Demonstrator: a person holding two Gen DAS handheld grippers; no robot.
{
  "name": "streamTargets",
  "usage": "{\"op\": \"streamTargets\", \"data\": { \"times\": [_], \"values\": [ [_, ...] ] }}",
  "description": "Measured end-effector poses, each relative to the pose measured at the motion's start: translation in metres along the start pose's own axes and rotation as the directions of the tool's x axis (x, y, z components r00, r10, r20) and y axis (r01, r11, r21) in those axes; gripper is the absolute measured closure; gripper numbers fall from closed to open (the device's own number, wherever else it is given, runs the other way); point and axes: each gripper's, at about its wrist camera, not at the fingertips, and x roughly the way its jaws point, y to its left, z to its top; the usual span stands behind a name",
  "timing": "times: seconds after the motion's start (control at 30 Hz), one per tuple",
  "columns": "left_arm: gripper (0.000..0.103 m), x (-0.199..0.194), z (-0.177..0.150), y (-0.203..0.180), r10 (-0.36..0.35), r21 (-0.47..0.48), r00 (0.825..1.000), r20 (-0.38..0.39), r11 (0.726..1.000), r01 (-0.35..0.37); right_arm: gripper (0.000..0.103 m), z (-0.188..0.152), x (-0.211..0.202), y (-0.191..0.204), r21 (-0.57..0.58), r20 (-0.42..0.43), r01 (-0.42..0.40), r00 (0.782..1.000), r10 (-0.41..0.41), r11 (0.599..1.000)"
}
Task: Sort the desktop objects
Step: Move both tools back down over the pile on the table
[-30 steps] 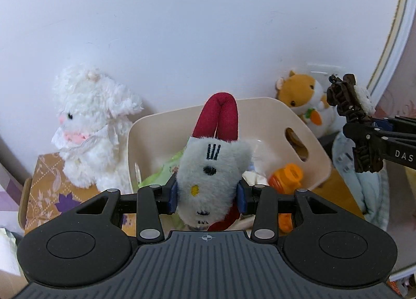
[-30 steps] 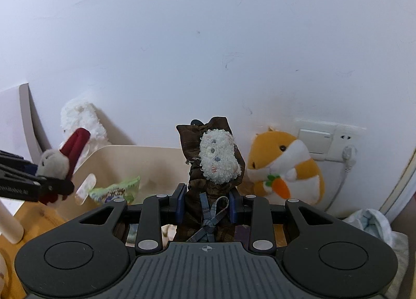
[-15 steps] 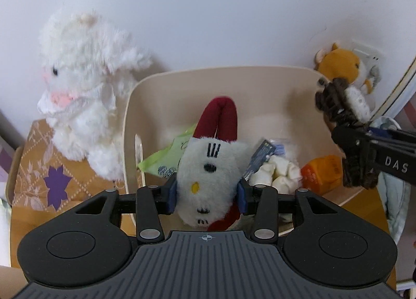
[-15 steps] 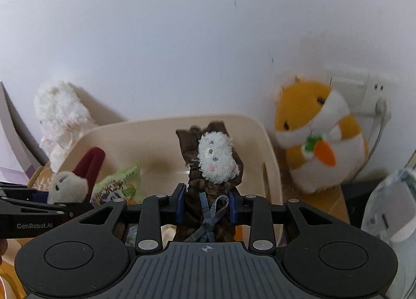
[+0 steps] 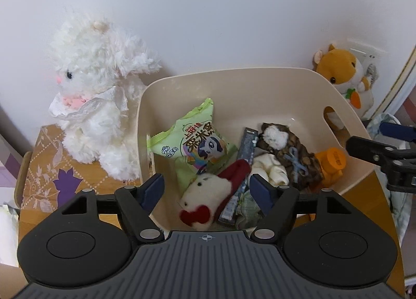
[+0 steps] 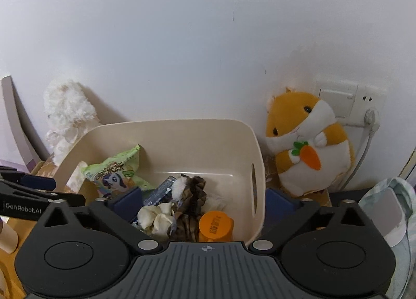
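Below the left tongs point(image 5: 206, 188), jaws just opened wide with nothing pressed, white cat plush point(image 5: 201, 201) with red bow lies loose in the beige bin point(image 5: 234, 77), between the blue pads but untouched. Ahead: green snack bag point(image 5: 192, 140); ahead-right: brown scrunchie point(image 5: 288, 148), orange cap bottle point(image 5: 332, 162). Left of the bin, white lamb plush point(image 5: 96, 90) on the worktop point(image 5: 46, 163).

Under the right tongs point(image 6: 204, 201), jaws just spread fully, empty; scrunchie point(image 6: 191, 195) dropped in the bin point(image 6: 169, 132), beside cream cloth point(image 6: 156, 217) and the orange bottle point(image 6: 215, 226). Right of the bin, hamster plush point(image 6: 309, 142) by the wall. Left tongs point(image 6: 28, 195) at far left.
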Motion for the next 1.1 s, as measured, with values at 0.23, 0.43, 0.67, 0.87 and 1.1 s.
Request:
{"op": "streamTargets", "data": {
  "times": [0.23,0.43,0.67,0.87,1.1],
  "values": [
    [0.028,-0.027,-0.020,0.002,-0.012,0.029,1.000,0.019,1.000,0.011,0.000,-0.022,-0.033,-0.002,-0.041,0.046,-0.017,0.999,0.018,0.999],
    [0.027,-0.045,-0.051,0.008,-0.022,0.058,1.000,-0.008,0.998,0.022,0.000,-0.055,-0.057,0.011,-0.153,0.040,-0.032,0.998,0.038,0.988],
    [0.027,-0.054,-0.099,0.012,-0.014,0.113,0.996,-0.085,0.993,0.023,0.000,-0.100,-0.077,0.030,-0.211,-0.025,-0.087,0.996,0.084,0.974],
    [0.027,-0.054,-0.134,0.014,-0.006,0.125,0.989,-0.147,0.992,0.025,0.000,-0.133,-0.083,0.049,-0.207,-0.091,-0.059,0.995,0.041,0.977],
    [0.027,-0.048,-0.158,0.010,-0.002,0.135,0.979,-0.203,0.990,0.030,0.000,-0.152,-0.070,0.073,-0.078,-0.160,0.029,0.986,-0.041,0.997]
  ]
}}
